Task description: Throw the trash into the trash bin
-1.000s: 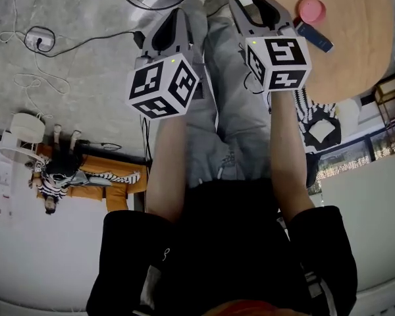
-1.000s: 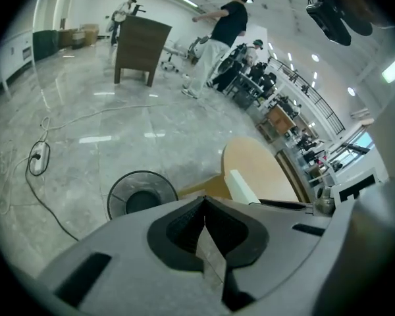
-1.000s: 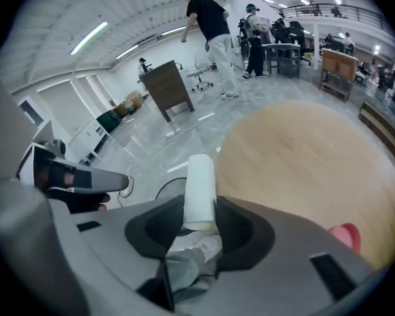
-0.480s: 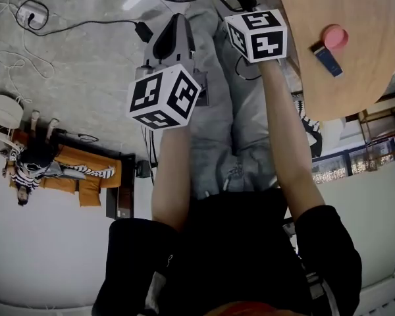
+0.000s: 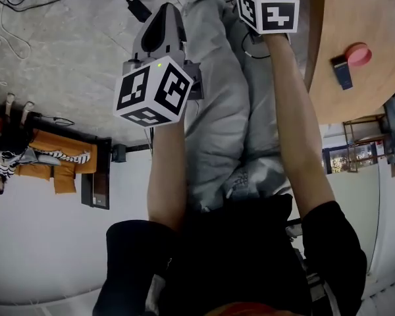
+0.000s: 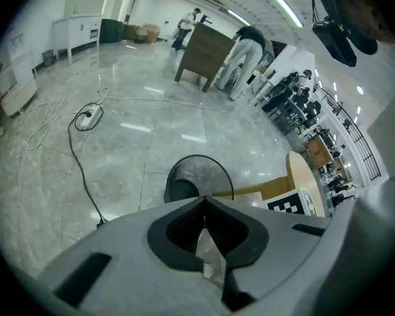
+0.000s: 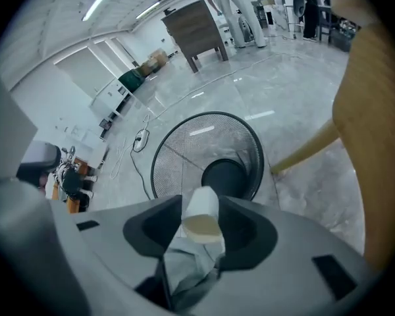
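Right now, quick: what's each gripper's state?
Left gripper: closed on a thin paper scrap.
Right gripper: holding a white roll, jaws have just been opening.

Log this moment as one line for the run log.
left tongs: shut on pale scrap | right tongs: just been opening, white roll between them | mesh bin: ahead of right tongs

The roll of trash (image 7: pixel 202 216) is white with a cream end, the wire-mesh trash bin (image 7: pixel 184 153) black, the floor (image 6: pixel 118 143) glossy pale-grey marble, the marker cubes (image 5: pixel 151 91) black-and-white squares, the table (image 5: pixel 368 5) light wood, its lid (image 5: pixel 359 53) pink.
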